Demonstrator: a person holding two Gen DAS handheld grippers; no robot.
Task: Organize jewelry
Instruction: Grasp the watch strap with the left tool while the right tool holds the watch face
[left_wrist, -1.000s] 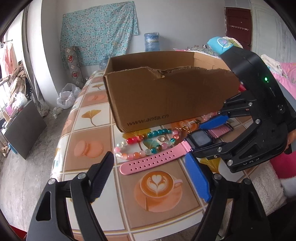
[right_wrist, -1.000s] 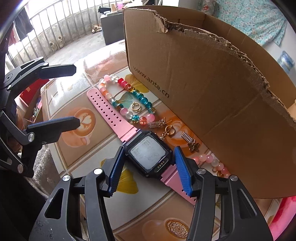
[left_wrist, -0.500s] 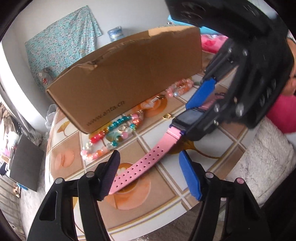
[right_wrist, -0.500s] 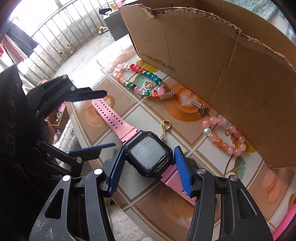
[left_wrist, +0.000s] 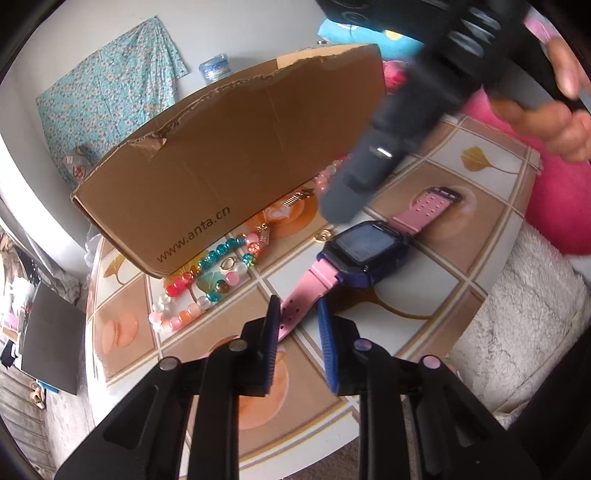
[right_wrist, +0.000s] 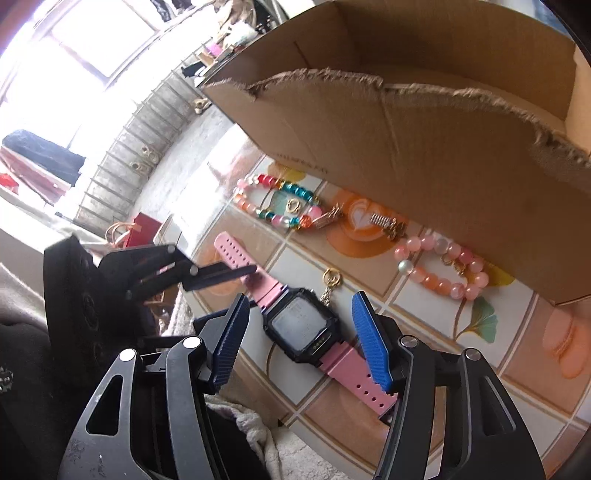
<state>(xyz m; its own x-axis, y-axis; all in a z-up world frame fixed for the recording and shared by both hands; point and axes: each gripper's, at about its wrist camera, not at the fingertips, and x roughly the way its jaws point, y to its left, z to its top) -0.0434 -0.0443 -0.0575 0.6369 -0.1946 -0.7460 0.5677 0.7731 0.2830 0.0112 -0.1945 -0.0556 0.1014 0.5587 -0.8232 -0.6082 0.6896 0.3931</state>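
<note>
Left gripper has just closed, pinching the pink strap of a watch lying on the table before a cardboard box.
Right gripper hangs spread above the watch, holding nothing. The thin strap could slip free if pulled sideways.

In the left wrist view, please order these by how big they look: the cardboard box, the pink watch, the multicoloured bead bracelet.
1. cardboard box
2. pink watch
3. multicoloured bead bracelet, close to the watch in span, so unsure.
</note>
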